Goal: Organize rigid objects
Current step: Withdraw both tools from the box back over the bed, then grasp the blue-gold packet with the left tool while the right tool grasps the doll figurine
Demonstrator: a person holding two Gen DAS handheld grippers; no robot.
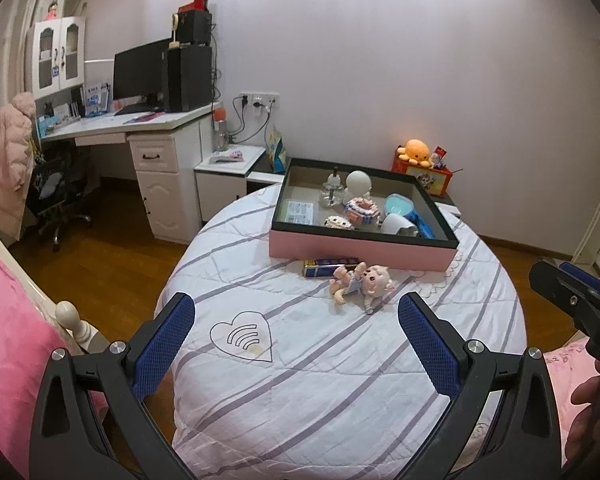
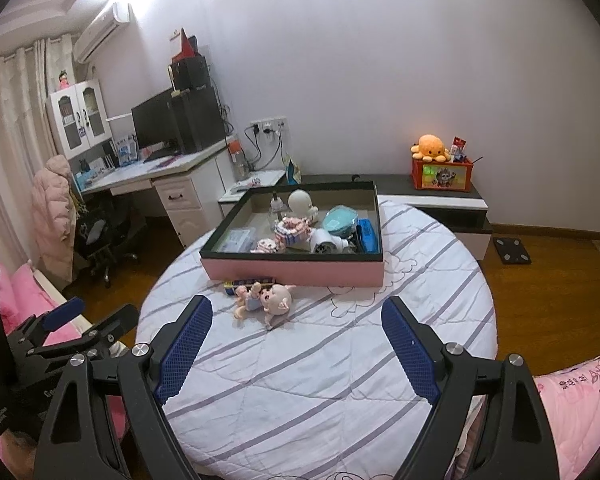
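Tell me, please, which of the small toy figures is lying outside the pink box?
The pink-eared doll figure in blue clothes; it lies on the striped quilt before the pink box, while the others sit inside.

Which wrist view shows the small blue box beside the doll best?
The left wrist view: the blue box lies nearer and larger, its gold end showing. In the right wrist view the box is smaller, partly behind the doll.
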